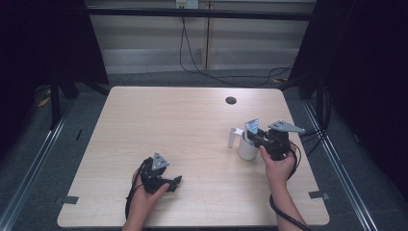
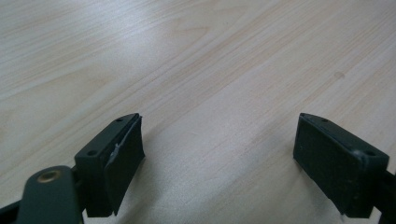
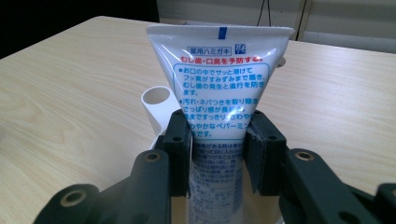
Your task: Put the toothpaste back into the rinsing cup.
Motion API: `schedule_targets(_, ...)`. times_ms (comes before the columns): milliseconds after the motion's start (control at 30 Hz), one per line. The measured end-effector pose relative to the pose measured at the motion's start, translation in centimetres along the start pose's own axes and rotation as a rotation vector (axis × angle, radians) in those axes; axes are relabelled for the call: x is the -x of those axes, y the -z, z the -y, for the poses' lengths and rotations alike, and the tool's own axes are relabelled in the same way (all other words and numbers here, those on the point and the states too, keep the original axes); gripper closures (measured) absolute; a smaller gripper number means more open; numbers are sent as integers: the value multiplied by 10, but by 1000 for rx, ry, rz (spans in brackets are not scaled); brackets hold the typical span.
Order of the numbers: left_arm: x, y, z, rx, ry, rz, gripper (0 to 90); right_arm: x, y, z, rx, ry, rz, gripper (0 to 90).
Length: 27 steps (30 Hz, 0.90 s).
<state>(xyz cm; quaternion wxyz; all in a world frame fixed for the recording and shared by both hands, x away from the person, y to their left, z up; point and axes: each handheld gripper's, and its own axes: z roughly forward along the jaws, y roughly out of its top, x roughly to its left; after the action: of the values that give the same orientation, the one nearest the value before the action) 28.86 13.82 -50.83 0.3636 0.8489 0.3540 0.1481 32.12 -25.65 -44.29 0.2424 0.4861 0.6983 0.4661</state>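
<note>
1. White plastic with blue and red print made up the toothpaste tube (image 3: 223, 79), which stood upright with its flat crimped end on top.
2. Its lower part sat inside a white cup (image 1: 247, 149) on the right side of the wooden table (image 1: 183, 125), as the high view showed.
3. The right gripper (image 3: 218, 144) had its two black jaws closed against the tube's two sides, pinching it about midway up, with the person's right hand (image 1: 277, 166) behind it.
4. A small white tube-shaped holder (image 1: 234, 136) stood just beside the cup on its left, and its open round top showed behind the left jaw in the right gripper view.
5. The left gripper (image 1: 174, 184) rested low over the table near the front left, well apart from the cup.
6. Its jaws stood spread wide with only bare wood between them.
7. A dark round hole (image 1: 231, 100) lay in the tabletop beyond the cup.
</note>
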Motion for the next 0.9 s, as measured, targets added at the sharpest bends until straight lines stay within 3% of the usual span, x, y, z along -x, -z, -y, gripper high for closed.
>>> schedule_targets(900,0,0,0,0,0,0,159,-1,0,1,-27,17,-4,624)
